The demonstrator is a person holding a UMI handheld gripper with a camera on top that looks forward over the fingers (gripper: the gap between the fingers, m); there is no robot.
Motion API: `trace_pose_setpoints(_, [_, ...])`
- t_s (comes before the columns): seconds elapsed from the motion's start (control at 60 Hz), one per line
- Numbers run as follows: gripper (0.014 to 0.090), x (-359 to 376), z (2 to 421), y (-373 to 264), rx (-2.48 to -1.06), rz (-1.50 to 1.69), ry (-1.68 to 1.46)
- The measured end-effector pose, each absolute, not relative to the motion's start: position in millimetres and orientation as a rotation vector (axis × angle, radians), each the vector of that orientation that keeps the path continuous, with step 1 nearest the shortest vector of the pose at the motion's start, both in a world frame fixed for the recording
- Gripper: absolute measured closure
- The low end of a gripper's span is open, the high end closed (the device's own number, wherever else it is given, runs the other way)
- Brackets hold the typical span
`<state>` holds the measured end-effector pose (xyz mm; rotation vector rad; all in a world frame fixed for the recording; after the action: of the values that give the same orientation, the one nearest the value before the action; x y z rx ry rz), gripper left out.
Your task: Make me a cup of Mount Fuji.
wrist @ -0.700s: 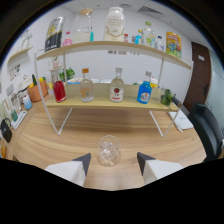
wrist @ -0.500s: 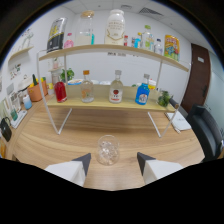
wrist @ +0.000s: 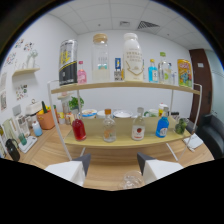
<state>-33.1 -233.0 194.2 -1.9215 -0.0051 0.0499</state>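
My gripper is open, its two white fingers spread wide apart. A clear glass stands on the wooden table between the fingertips, closer to the right one; only its rim shows and nothing presses on it. Beyond the fingers is a two-tier shelf rack. Its lower tier holds a red bottle, a clear bottle, a bottle with a red label and a blue bottle.
The top tier carries a dark canister, a tall jar with a wooden lid, a big white bottle and a yellow can. An orange pot and small items stand at the left. A dark chair is at the right.
The view has tilted upward and drawn closer to the rack. The glass has slid from the middle of the gap down to the bottom edge, nearer the right finger.
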Motion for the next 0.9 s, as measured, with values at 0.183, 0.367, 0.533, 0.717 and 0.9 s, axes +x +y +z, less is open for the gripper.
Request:
trace_pose_setpoints(0.183, [0.0191, -50, 203, -161, -1.870, 0.066, -0.031])
trace_pose_setpoints(0.367, [0.0364, -57, 195, -113, -1.867, 0.052, -0.035])
trace_pose_setpoints(0.533, [0.0648, -51, 190, -98, -1.857, 0.020, -0.012])
trace_pose_setpoints(0.717, [0.0686, -45, 193, -101, -1.840, -0.012, -0.015])
trace_pose_setpoints(0.9, [0.0694, -51, 207, -124, -1.814, 0.006, -0.027])
